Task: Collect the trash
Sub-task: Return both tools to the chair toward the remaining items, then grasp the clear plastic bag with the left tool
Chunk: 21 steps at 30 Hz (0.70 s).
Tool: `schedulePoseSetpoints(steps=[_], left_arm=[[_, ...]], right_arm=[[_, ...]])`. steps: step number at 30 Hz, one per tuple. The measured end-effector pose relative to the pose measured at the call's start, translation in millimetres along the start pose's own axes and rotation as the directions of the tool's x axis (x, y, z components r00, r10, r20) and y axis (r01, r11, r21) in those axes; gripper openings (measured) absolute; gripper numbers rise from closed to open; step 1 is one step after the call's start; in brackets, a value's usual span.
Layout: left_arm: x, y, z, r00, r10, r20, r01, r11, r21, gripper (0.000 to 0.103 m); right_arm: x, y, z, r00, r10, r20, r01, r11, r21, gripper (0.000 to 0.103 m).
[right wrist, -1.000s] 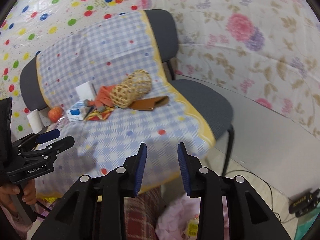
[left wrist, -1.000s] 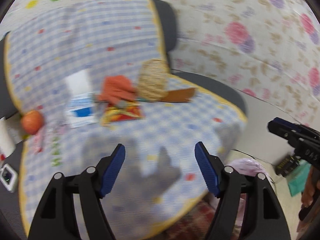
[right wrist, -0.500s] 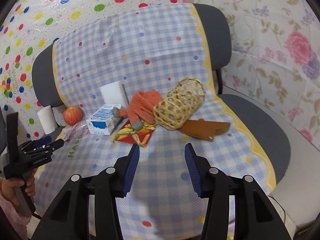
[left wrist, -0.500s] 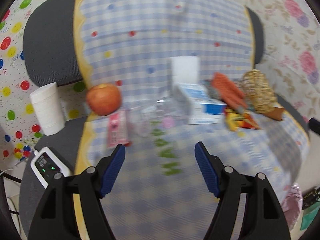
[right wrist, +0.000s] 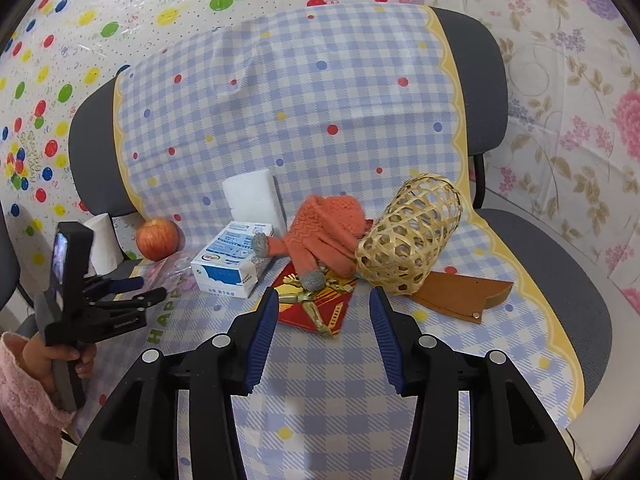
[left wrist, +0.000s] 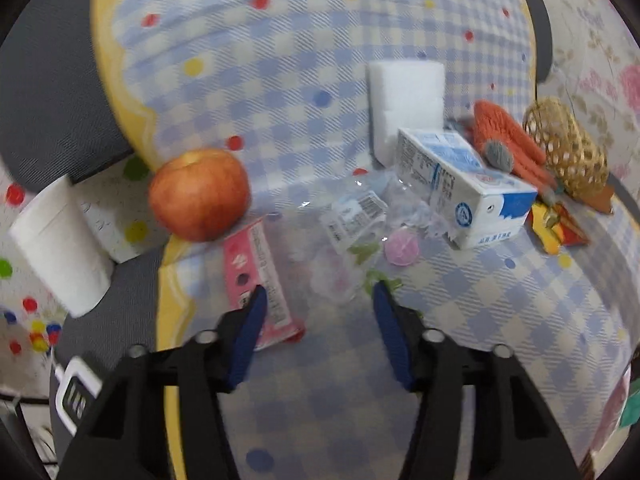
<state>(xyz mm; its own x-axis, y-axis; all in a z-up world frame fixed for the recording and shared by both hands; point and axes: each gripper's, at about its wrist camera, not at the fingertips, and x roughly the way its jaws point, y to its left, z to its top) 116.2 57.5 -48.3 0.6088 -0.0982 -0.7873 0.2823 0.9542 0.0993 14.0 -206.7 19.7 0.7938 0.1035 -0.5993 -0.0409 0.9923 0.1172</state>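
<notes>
On the checked cloth (left wrist: 460,320) lie a clear crumpled plastic wrapper (left wrist: 352,224), a pink packet (left wrist: 256,268) and a blue-and-white milk carton (left wrist: 460,184). My left gripper (left wrist: 318,300) is open, its tips just short of the clear wrapper and beside the pink packet. My right gripper (right wrist: 322,304) is open and empty above the cloth, its tips near a red-and-gold packet (right wrist: 316,304). The carton (right wrist: 230,258) and my left gripper (right wrist: 132,294) show at left in the right wrist view.
An apple (left wrist: 200,194), a white foam block (left wrist: 406,92), an orange knit glove (right wrist: 324,236), a woven bamboo basket (right wrist: 408,236) and a brown leather sheath (right wrist: 464,292) lie on the chair. A paper roll (left wrist: 56,248) stands at left.
My left gripper has swung left from the basket side, moved in close to the clear wrapper and narrowed a little. My right gripper has opened wider and come nearer the red packet.
</notes>
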Motion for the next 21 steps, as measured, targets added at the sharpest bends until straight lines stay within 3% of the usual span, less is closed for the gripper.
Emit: schedulePoseSetpoints(steps=[2,4,8,11,14,16,21], left_arm=[[5,-7,1,1.0,-0.001,-0.027,0.002,0.999,0.038,0.01],[-2,-12,-1,0.999,0.039,-0.007,-0.039,0.997,0.067,0.001],[-31,-1,-9,0.999,-0.027,0.029,0.028,0.998,-0.051,0.0],[-62,13,-15,0.99,-0.105,0.091,0.12,0.976,-0.181,0.0],[-89,16,-20,0.982,-0.104,0.159,0.142,0.958,-0.249,0.0],[-101,14,-21,0.975,-0.109,0.193,0.16,0.95,-0.269,0.0],[-110,0,-19,0.963,-0.119,0.241,0.182,0.949,-0.259,0.0]], right_arm=[[-1,2,-1,1.0,0.0,-0.001,0.0,1.0,-0.005,0.049],[-2,5,-4,1.0,-0.006,-0.005,0.006,1.0,-0.029,0.049],[-2,8,-10,1.0,-0.003,-0.02,0.002,0.999,-0.045,0.049],[-2,9,-11,1.0,0.004,-0.025,-0.005,0.999,-0.041,0.049],[-3,10,-11,1.0,0.013,-0.026,-0.014,0.999,-0.046,0.055],[-3,10,-11,1.0,0.009,-0.028,-0.01,0.999,-0.046,0.063],[-1,0,-12,0.999,-0.016,-0.032,0.016,1.0,-0.025,0.063]])
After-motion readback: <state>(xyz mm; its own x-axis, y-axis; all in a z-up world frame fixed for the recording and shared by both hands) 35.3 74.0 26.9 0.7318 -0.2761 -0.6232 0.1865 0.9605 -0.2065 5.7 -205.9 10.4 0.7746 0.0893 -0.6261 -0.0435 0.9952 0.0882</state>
